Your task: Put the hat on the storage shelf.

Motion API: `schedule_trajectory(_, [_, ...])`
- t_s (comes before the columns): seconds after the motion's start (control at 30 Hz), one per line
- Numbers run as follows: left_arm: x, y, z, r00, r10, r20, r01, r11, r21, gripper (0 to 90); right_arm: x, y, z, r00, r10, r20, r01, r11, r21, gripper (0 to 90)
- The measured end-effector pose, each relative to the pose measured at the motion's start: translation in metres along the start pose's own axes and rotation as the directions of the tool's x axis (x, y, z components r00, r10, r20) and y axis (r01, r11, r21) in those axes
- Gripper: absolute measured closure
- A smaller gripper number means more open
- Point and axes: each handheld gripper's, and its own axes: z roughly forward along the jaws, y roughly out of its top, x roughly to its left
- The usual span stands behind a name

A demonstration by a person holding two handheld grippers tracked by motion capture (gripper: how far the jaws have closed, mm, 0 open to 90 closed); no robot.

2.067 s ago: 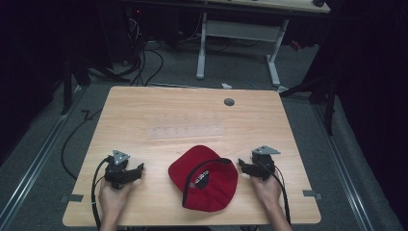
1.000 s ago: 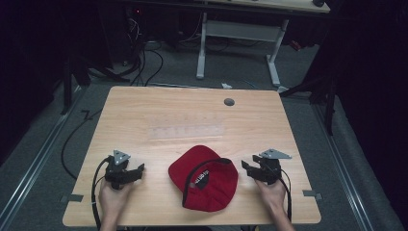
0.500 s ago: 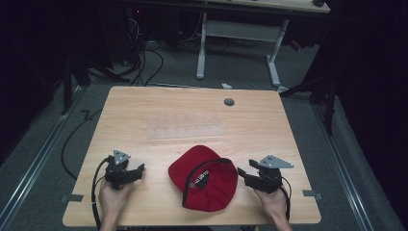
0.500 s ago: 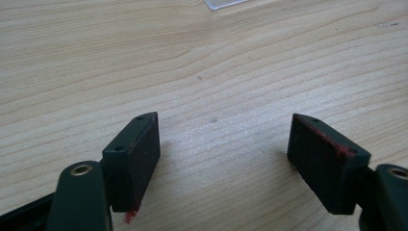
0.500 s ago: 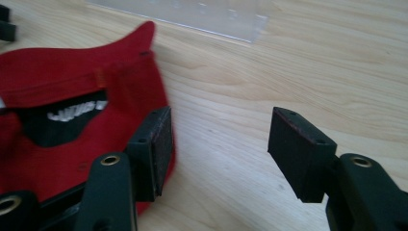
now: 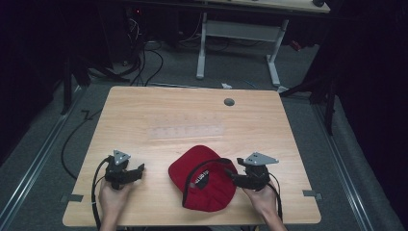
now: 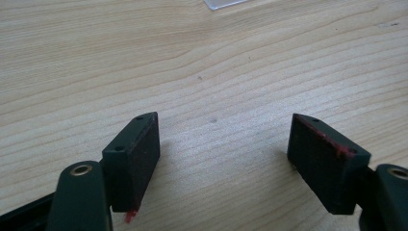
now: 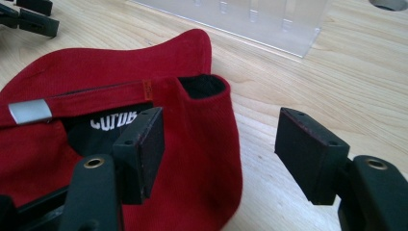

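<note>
The red cap (image 6: 206, 180) sits upside down near the front edge of the table (image 6: 144, 110), and everything else is easiest to place off it. Your right gripper (image 6: 235, 177) is right up against the cap's right side. In the right gripper view its fingers (image 8: 144, 144) are spread wide: one sits over the cap's edge, the other over bare wood, and nothing is pinched between them. You can see the cap's strap with its silver clasp (image 8: 29, 111) and some white lettering inside. Your left gripper (image 6: 137, 171) is off to the cap's left, well apart from it, fingers (image 7: 137, 154) also wide with just table between them. A clear plastic rack (image 6: 185, 131) lies just behind the cap.
</note>
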Motion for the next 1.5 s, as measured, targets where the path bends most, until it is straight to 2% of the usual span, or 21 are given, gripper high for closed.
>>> schedule_trajectory(0.27, [0.000,0.000,0.000,1.0000,0.000,0.000,0.000,1.0000,0.000,27.2,-0.002,0.006,0.018,0.9991,0.006,-0.042,-0.005,1.000,0.026,34.7])
schedule_trajectory(0.3, [0.000,0.000,0.000,1.0000,0.000,0.000,0.000,1.0000,0.000,27.2,-0.003,0.007,0.025,0.9983,0.015,-0.057,-0.013,0.999,0.037,35.1])
schedule_trajectory(0.5, [0.000,0.000,0.000,1.0000,0.000,0.000,0.000,1.0000,0.000,27.2,-0.005,0.006,0.038,0.9952,0.039,-0.090,-0.033,0.998,0.061,36.7])
schedule_trajectory(0.93, [0.000,0.000,0.000,1.0000,0.001,0.001,-0.001,1.0000,0.000,27.1,-0.007,0.004,0.059,0.9885,0.077,-0.130,-0.066,0.995,0.080,40.6])
schedule_trajectory(1.0, [0.000,0.000,0.000,1.0000,0.001,0.001,-0.001,1.0000,0.000,27.2,-0.006,0.003,0.061,0.9883,0.074,-0.133,-0.062,0.994,0.085,42.9])
schedule_trajectory(1.13, [0.000,0.000,0.000,1.0000,0.001,0.001,-0.001,1.0000,0.001,27.1,-0.004,0.002,0.065,0.9867,0.053,-0.153,-0.039,0.994,0.098,57.7])
schedule_trajectory(1.17, [0.000,0.000,0.000,1.0000,0.001,0.001,-0.001,1.0000,0.000,27.1,-0.004,0.002,0.065,0.9867,0.053,-0.153,-0.039,0.994,0.098,57.7])
schedule_trajectory(1.2, [0.000,0.000,0.000,1.0000,0.000,0.001,0.000,1.0000,0.000,27.1,-0.004,0.001,0.066,0.9865,0.039,-0.159,-0.023,0.995,0.100,64.5])
schedule_trajectory(1.5, [0.000,0.000,0.000,1.0000,0.000,0.002,0.000,1.0000,0.000,27.0,-0.004,0.001,0.062,0.9821,0.040,-0.184,-0.021,0.994,0.105,76.5])
